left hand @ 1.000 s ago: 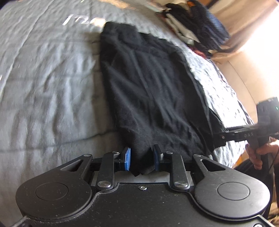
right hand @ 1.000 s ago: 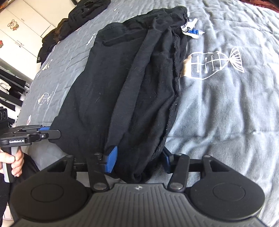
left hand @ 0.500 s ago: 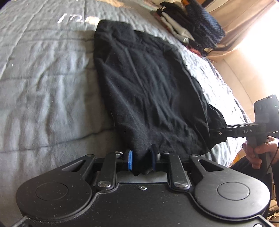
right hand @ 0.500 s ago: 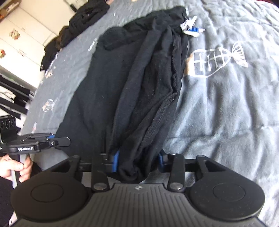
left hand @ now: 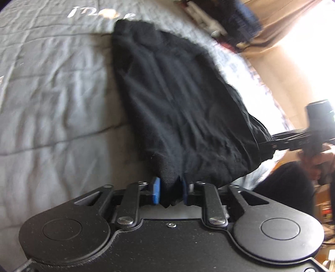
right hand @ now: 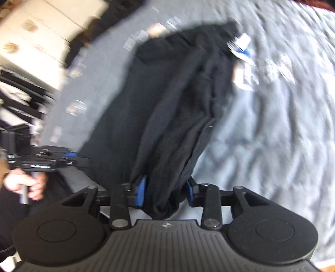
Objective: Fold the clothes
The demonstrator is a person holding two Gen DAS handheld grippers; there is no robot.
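A black garment (left hand: 178,100) lies lengthwise on the grey quilt (left hand: 52,94), its near hem bunched up off the bed. My left gripper (left hand: 170,191) has one hem corner between its blue pads; the jaws are opening, though the pads still touch the cloth. In the right wrist view the garment (right hand: 167,117) runs away from my right gripper (right hand: 166,191), which is shut on a thick bunch of the other hem corner. Each gripper shows in the other's view: the right gripper (left hand: 270,144) at the cloth's right edge, the left gripper (right hand: 71,155) at its left edge. Both views are motion-blurred.
A white and blue tag (right hand: 240,45) sticks out at the garment's far end. Dark clothes are piled (left hand: 236,18) at the far side of the bed. White cabinets (right hand: 35,31) stand beyond the bed. A person's hand (right hand: 23,184) grips the left handle.
Both grippers closed in on the near hem, which bunched between the pads and rose a little off the quilt. The right gripper lifted slightly, and both views turned blurry.
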